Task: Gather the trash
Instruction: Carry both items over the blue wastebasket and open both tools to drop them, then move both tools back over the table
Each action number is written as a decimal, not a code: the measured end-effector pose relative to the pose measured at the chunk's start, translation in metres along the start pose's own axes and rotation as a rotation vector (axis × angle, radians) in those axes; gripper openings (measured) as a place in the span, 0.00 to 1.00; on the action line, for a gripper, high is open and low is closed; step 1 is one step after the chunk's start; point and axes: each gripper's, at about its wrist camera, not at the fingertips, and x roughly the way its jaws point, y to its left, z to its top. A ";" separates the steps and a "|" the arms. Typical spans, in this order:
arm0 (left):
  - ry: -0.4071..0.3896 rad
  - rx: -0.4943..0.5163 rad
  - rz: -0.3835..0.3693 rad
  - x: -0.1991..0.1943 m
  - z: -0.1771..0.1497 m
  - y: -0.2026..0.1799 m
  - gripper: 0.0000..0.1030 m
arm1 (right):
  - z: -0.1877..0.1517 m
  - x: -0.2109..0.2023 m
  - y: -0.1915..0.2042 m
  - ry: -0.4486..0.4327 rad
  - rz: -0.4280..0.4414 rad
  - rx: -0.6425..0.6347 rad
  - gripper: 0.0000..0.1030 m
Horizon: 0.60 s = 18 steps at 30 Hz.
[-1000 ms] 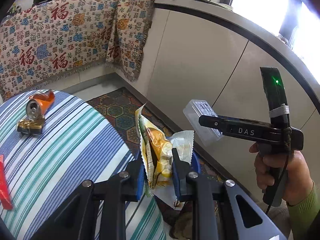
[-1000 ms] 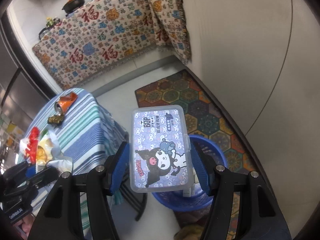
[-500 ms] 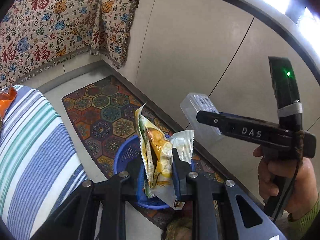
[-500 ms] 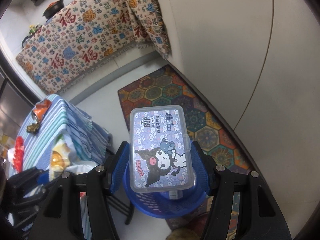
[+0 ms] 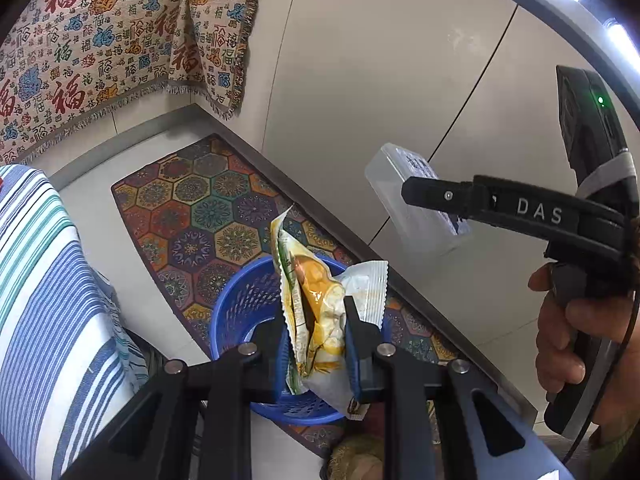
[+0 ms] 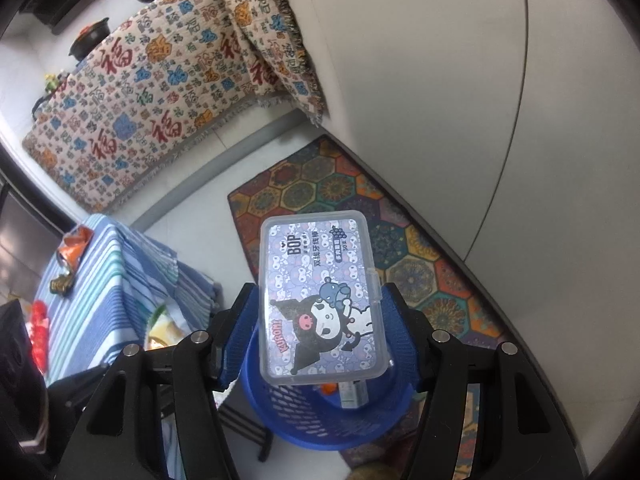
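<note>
A blue basket (image 5: pixel 240 312) stands open-topped on a patterned mat (image 5: pixel 208 208), some trash already at its bottom. The striped-cloth surface (image 5: pixel 44 280) crowds its left side; cabinet doors (image 5: pixel 380 80) wall off the right. Bare floor (image 5: pixel 96 176) lies beyond the mat.

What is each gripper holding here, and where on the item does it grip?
Left gripper pinches yellow snack wrappers near their lower middle. Right gripper clamps a clear plastic floss-pick box by its long sides, lower half.
</note>
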 end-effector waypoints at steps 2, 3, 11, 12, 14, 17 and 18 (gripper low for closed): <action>0.005 0.003 0.002 0.003 0.002 -0.001 0.23 | 0.000 0.000 0.000 -0.001 -0.003 0.002 0.62; 0.007 0.007 0.004 0.005 0.002 -0.002 0.23 | 0.000 0.001 0.000 -0.002 -0.003 0.002 0.62; 0.009 0.032 0.006 0.018 0.004 -0.006 0.24 | 0.002 0.004 0.000 0.002 0.008 0.010 0.63; 0.001 0.044 0.013 0.020 0.004 -0.008 0.28 | 0.003 0.004 0.000 0.001 0.008 0.012 0.64; 0.007 0.055 0.038 0.026 0.004 -0.010 0.64 | 0.003 0.002 -0.001 -0.016 -0.002 0.023 0.82; -0.009 0.049 0.045 0.026 0.004 -0.010 0.75 | 0.005 -0.007 -0.006 -0.057 -0.004 0.051 0.85; -0.014 0.043 0.050 0.024 0.004 -0.009 0.75 | 0.005 -0.010 -0.009 -0.067 0.000 0.061 0.85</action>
